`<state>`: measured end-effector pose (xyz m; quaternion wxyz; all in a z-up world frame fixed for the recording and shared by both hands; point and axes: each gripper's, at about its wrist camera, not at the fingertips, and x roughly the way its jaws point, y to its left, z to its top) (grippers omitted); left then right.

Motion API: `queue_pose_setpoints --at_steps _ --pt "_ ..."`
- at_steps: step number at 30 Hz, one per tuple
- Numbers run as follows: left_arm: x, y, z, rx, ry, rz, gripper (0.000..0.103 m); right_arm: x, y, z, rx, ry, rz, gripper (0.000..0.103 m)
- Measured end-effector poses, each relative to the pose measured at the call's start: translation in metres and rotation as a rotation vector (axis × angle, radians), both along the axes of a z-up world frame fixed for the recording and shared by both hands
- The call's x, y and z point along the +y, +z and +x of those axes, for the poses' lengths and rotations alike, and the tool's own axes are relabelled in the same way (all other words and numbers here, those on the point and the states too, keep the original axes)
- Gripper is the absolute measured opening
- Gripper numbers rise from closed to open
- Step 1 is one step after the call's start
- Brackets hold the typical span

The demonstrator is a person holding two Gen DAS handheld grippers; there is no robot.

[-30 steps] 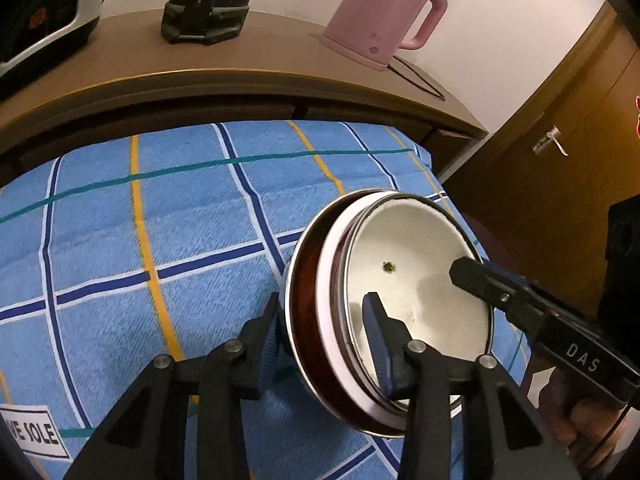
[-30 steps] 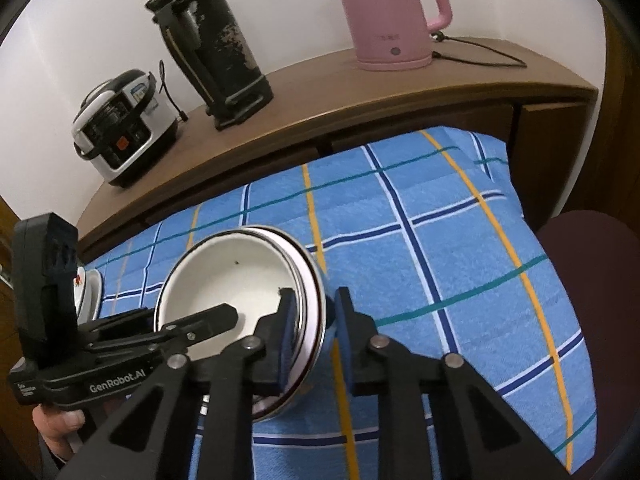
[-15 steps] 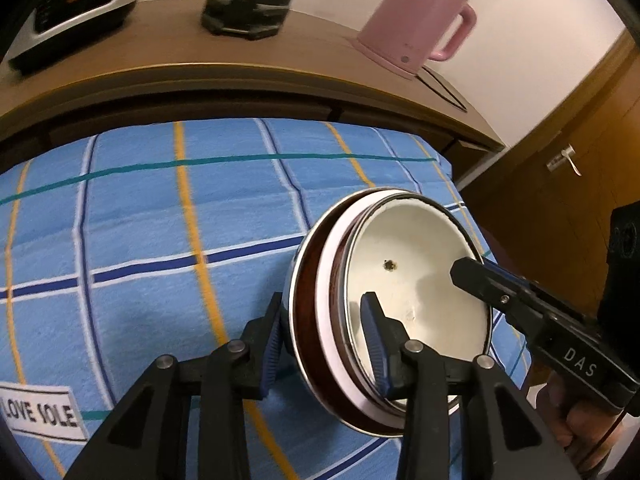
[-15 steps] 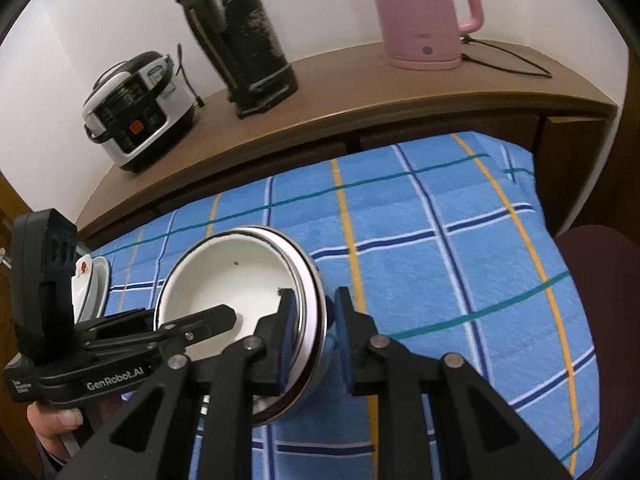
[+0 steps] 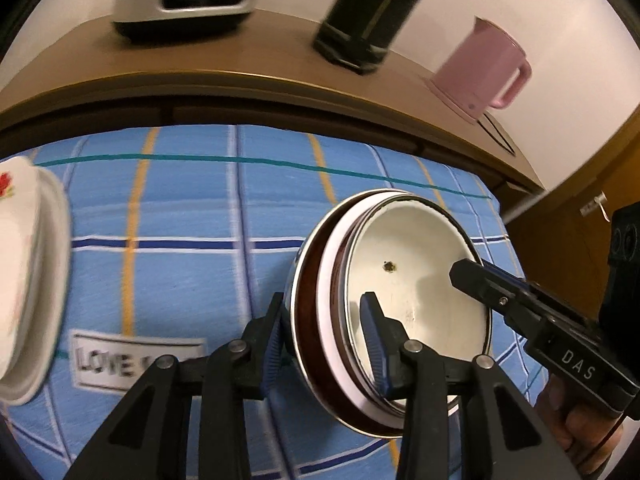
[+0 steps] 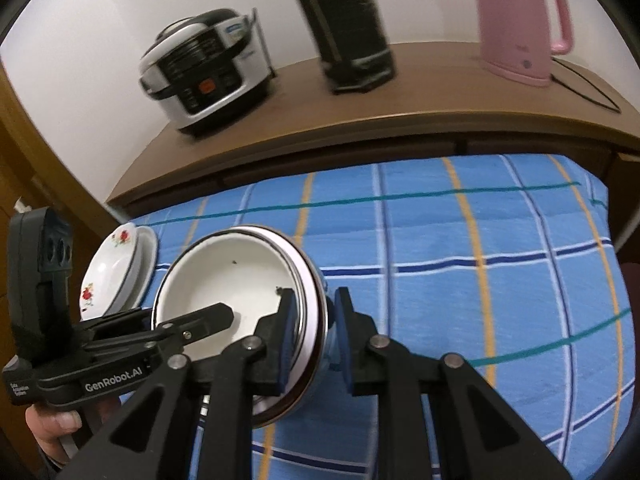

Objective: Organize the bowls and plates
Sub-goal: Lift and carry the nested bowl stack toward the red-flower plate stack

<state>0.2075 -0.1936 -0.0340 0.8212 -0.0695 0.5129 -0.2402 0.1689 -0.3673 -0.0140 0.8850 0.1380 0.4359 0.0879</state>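
Pinching round, glossy enamel bowls (image 5: 416, 284), both claws grip their rims.

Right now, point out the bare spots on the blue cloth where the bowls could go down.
Free: the checked cloth right of the held stacked bowls, up to the wooden counter; also the strip between the bowls and the flowered plates, around the label. Crowded: the left edge by those plates.

White wall (image 6: 120, 20) behind wooden sideboard (image 6: 280, 120).
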Motion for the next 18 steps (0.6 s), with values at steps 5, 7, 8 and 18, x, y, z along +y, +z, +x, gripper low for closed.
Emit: queue_pose_setpoints --at_steps 5,7,8,18 --pt "0.019 0.003 -0.004 -0.016 0.041 0.006 0.039 0.020 0.002 0.003 -0.007 0.034 0.000 0.019" --pt "0.023 0.002 -0.004 -0.018 0.051 0.003 0.039 0.023 0.003 0.002 -0.010 0.040 -0.003 0.019" --pt "0.025 0.002 -0.005 -0.017 0.055 0.000 0.039 0.024 0.003 0.002 -0.012 0.043 -0.004 0.019" --pt "0.037 0.010 -0.012 -0.040 0.076 -0.009 0.039 0.033 0.011 -0.002 -0.031 0.061 -0.010 0.019"
